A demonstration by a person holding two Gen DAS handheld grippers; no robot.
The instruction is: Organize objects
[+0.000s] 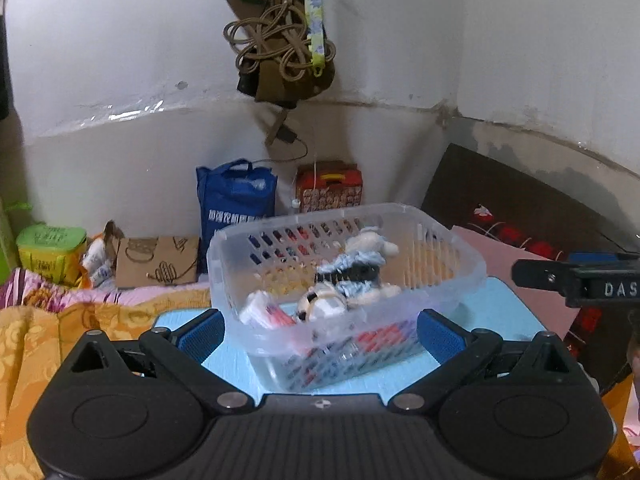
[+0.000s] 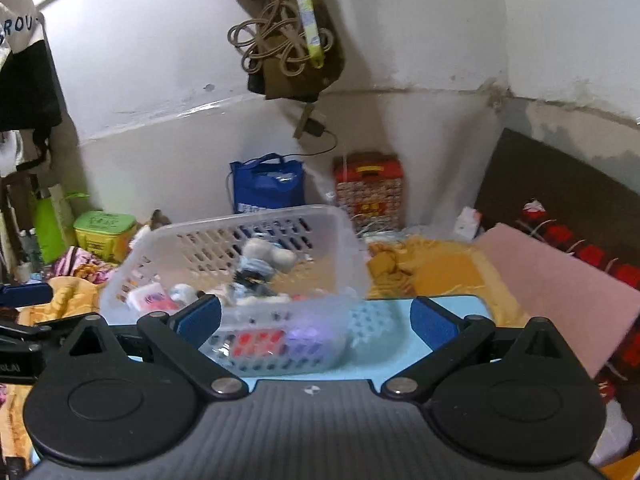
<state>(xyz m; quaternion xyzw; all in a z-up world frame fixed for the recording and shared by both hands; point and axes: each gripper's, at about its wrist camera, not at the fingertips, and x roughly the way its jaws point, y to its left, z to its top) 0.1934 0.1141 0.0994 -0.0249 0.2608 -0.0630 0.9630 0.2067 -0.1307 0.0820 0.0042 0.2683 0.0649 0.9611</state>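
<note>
Nearest the left wrist camera, the left gripper (image 1: 322, 334) has its two blue-padded fingers (image 1: 202, 336) spread wide, released and grasping nothing; they flank the near end of a translucent plastic basket with slotted walls (image 1: 448, 276), though whether the pads touch its sides cannot be told. The basket stands on a light blue flat surface (image 1: 496, 308). Inside it lie a small white and black toy figure (image 1: 320, 304), a white plush toy with pale blue knitted parts (image 1: 366, 264) and a white packet with red print (image 1: 266, 312); the contents are blurred.

From the right wrist view, the right gripper (image 2: 316, 318) is likewise splayed open and empty. Its left pad (image 2: 200, 320) stands in front of the basket's near wall, while the right pad (image 2: 434, 322) is apart from the basket, over the blue surface. A pale blue perforated piece (image 2: 370, 322) lies just beside the basket's right end.

Beyond the basket spreads a rumpled yellow-orange patterned cloth (image 2: 432, 268), with a pink flat cushion (image 2: 556, 292) to the right. Farther back, against the white wall (image 1: 120, 80), stand a blue fabric tote bag (image 1: 236, 200), a red patterned carton with a yellow handle (image 1: 330, 190), a brown paper bag (image 1: 158, 260) and a green lidded tub (image 1: 52, 248). A coil of tan cord (image 1: 276, 40) hangs high on the wall.
</note>
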